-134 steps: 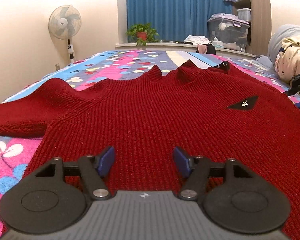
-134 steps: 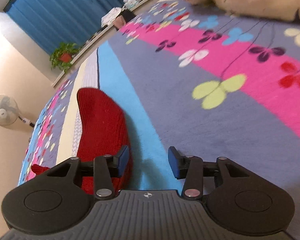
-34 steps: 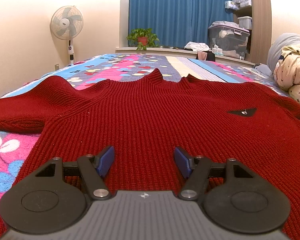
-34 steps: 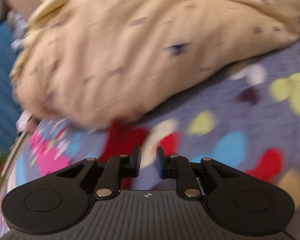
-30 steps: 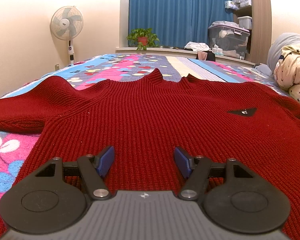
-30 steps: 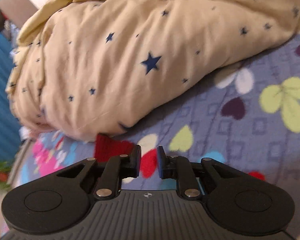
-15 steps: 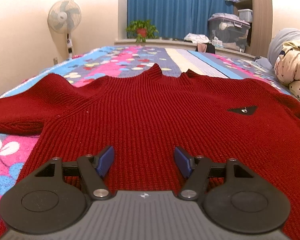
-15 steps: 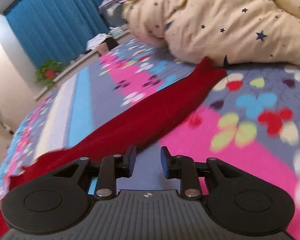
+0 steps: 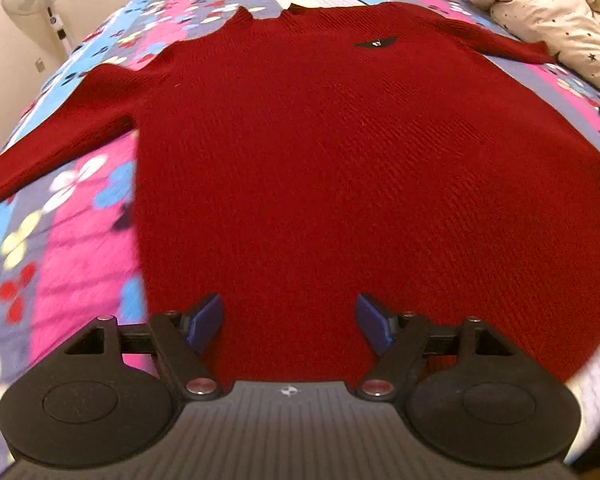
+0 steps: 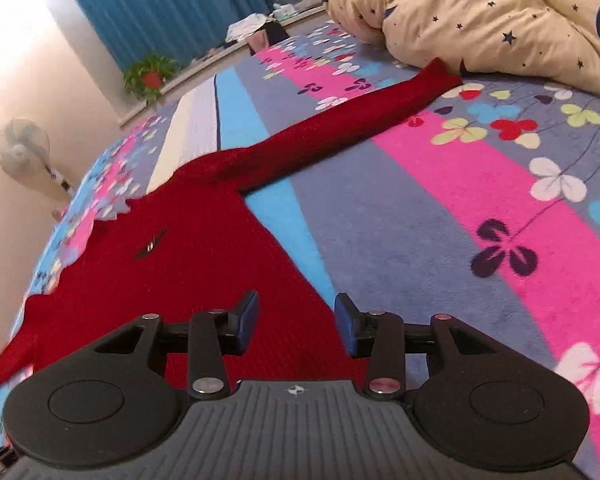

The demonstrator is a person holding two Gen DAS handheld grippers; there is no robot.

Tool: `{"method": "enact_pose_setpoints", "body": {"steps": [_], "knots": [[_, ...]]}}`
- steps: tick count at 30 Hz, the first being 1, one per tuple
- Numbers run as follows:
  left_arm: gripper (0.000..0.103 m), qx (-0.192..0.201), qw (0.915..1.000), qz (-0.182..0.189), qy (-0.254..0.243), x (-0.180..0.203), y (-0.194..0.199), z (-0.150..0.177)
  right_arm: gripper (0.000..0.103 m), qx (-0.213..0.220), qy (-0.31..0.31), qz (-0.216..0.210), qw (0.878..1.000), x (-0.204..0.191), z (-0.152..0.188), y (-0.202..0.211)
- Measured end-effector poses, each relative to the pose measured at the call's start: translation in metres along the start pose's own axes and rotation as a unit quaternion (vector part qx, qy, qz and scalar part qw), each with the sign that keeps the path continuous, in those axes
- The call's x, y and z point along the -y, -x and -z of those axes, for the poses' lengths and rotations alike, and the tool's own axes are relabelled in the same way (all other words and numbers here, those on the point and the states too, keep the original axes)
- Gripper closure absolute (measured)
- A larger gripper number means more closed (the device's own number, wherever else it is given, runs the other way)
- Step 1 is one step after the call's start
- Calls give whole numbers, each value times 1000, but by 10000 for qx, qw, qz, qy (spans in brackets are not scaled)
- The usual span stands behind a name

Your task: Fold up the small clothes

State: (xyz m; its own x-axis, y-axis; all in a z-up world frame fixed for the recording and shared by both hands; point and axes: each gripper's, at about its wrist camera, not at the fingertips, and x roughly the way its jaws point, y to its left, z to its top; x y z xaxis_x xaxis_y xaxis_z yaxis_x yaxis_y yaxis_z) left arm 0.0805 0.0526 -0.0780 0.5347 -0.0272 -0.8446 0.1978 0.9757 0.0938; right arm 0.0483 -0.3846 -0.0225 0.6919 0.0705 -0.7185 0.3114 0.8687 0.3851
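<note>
A dark red knit sweater (image 9: 340, 152) lies flat, front up, on the flowered bedspread (image 9: 72, 216), both sleeves spread out. A small black patch (image 9: 374, 43) sits on its chest. My left gripper (image 9: 290, 322) is open and empty above the sweater's bottom hem. My right gripper (image 10: 296, 318) is open and empty over the sweater's right side edge (image 10: 204, 264). The right sleeve (image 10: 340, 128) runs out to the cream quilt.
A cream quilt with dark stars (image 10: 500, 12) is piled at the bed's right side, also seen in the left wrist view (image 9: 556, 12). A standing fan (image 10: 22, 148) and a potted plant (image 10: 150, 76) stand by the far wall with blue curtains.
My left gripper has risen and tipped down over the sweater. My right gripper, nearly shut a second ago by the quilt, has opened and swung back to the sweater's right side.
</note>
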Motion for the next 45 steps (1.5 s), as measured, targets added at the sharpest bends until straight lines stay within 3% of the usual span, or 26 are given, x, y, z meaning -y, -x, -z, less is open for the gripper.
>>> {"method": "enact_pose_setpoints", "body": {"steps": [4, 7, 9, 15, 18, 22, 25, 30, 34, 36, 38, 41, 45], "knots": [[26, 266, 9955, 265, 865, -41, 33, 20, 59, -147, 334, -60, 9993, 1, 7, 19], [46, 233, 9858, 314, 1635, -74, 44, 31, 59, -151, 632, -154, 9978, 3, 11, 34], [54, 246, 9816, 547, 1813, -87, 47, 35, 59, -226, 872, -296, 9955, 2, 12, 41], [56, -286, 9820, 878, 1645, -83, 36, 50, 57, -588, 1753, -534, 9813, -14, 24, 48], [48, -393, 9802, 834, 1753, -86, 31, 56, 54, -744, 1937, -543, 9767, -21, 29, 43], [36, -619, 9749, 640, 2041, -97, 23, 60, 51, -1020, 1881, 146, 9767, -15, 29, 16], [36, -721, 9712, 661, 2171, -102, 19, 64, 49, -1207, 1623, 609, 9774, 0, 25, 0], [36, -693, 9768, 657, 1915, -92, 17, 65, 45, -1645, 1390, 350, 9759, 6, 28, -15], [44, -717, 9743, 784, 1988, -94, 19, 69, 44, -1695, 1779, 263, 9690, -9, 37, -15], [55, -709, 9752, 858, 1916, -90, 23, 72, 49, -1690, 1832, 255, 9681, -11, 37, -14], [72, -667, 9752, 961, 1877, -87, 27, 73, 60, -1691, 1790, 180, 9690, -10, 36, -13], [74, -572, 9774, 920, 1816, -81, 32, 75, 73, -1662, 1730, 97, 9708, -4, 34, -10], [72, -627, 9741, 937, 1962, -81, 26, 73, 73, -1637, 1727, 55, 9712, 0, 32, -9]]}}
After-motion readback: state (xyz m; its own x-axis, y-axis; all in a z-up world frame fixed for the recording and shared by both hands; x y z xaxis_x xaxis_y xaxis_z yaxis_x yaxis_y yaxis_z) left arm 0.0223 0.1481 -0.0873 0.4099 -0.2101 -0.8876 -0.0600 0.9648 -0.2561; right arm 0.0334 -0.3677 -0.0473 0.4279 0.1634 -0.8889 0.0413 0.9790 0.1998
